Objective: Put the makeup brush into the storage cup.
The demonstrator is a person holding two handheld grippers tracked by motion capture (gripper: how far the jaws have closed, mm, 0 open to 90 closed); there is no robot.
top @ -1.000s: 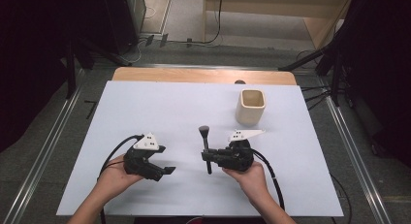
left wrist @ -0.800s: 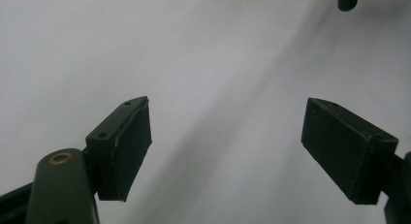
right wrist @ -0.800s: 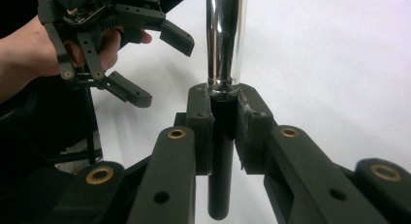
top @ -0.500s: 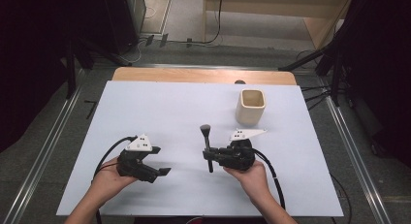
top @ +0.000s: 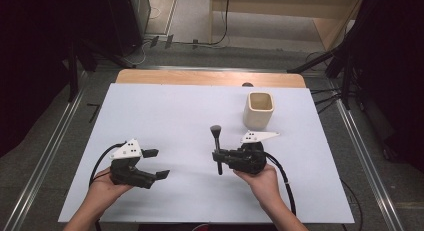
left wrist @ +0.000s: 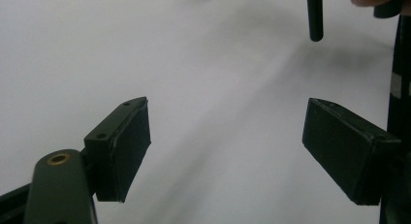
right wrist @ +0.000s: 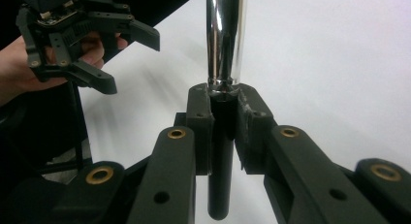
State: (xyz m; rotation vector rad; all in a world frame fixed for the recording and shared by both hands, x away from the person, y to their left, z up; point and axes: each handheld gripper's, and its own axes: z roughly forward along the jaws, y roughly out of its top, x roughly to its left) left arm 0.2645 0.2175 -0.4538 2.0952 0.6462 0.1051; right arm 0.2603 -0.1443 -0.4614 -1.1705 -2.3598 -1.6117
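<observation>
Right hand-held gripper (top: 218,157) pinching brush (top: 216,147) by black handle, low above white counter (top: 165,111). Stiff, light, slick chrome neck; better gripped on handle. Left hand-held gripper (top: 156,164) spread, holding nothing.

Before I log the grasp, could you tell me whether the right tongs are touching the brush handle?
Touching: the right gripper view shows the right tongs clamped on the black brush handle.

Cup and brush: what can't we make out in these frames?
- Cup inside: high view, its own wall hides the bottom.
- Brush head: right gripper view, top edge cuts the shaft.
- Brush handle middle: right tool covers it.
- Brush in left gripper view: top edge leaves just the handle end.
</observation>
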